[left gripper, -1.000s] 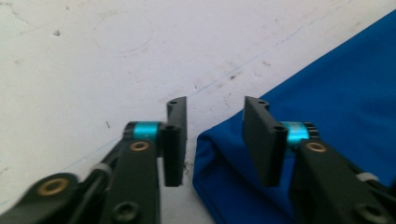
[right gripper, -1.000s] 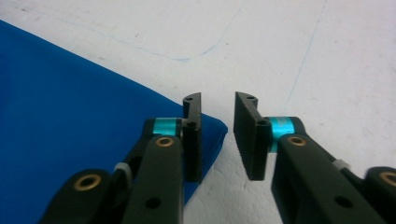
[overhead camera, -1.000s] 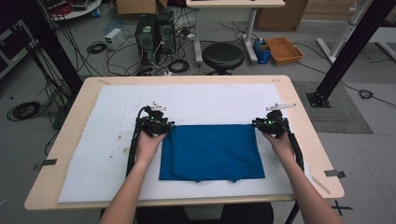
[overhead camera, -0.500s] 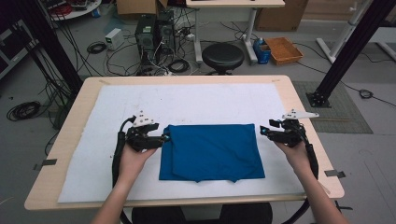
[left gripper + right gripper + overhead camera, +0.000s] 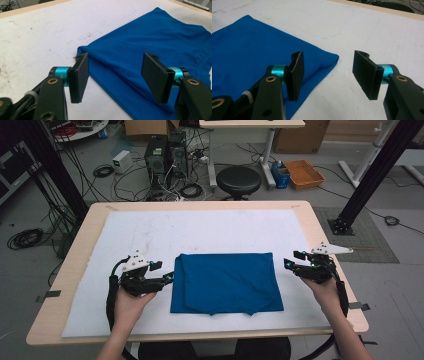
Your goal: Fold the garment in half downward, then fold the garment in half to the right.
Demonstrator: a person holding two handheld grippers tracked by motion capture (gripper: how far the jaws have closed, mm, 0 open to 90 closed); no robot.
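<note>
1. You have just let go of the blue shirt [image 5: 227,282]. A second ago both grippers sat at its two far corners; now your left gripper [image 5: 167,279] is off its left edge and your right gripper [image 5: 290,265] is off its right edge, each pulled out sideways.
2. Both sets of jaws have just been opening, and nothing is between them. In the left gripper view the left gripper [image 5: 117,75] stands wide, with the shirt's folded corner [image 5: 82,48] lying on the mat beyond the gap, not pinched. In the right gripper view the right gripper [image 5: 327,72] is likewise apart, with the shirt's other corner [image 5: 334,58] lying flat just beyond the left pad.
3. The shirt lies folded into a rough rectangle in the middle of the white mat [image 5: 150,235] that covers the table [image 5: 310,220], nearer your edge than the far one. Its near hem shows a small uneven dip, and the far-left corner carries a soft ridge.
4. I read this as a fold just laid down and released. What comes next is probably a fresh grip for another fold, so check first that the edges line up.
5. Your left hand [image 5: 127,307] comes in from below with its gripper level, jaws pointing across at the shirt's left edge, close beside it.
6. Your right hand [image 5: 325,292] holds its gripper near the table's right edge, jaws pointing inward at the shirt, with a clear strip of mat between them.
</note>
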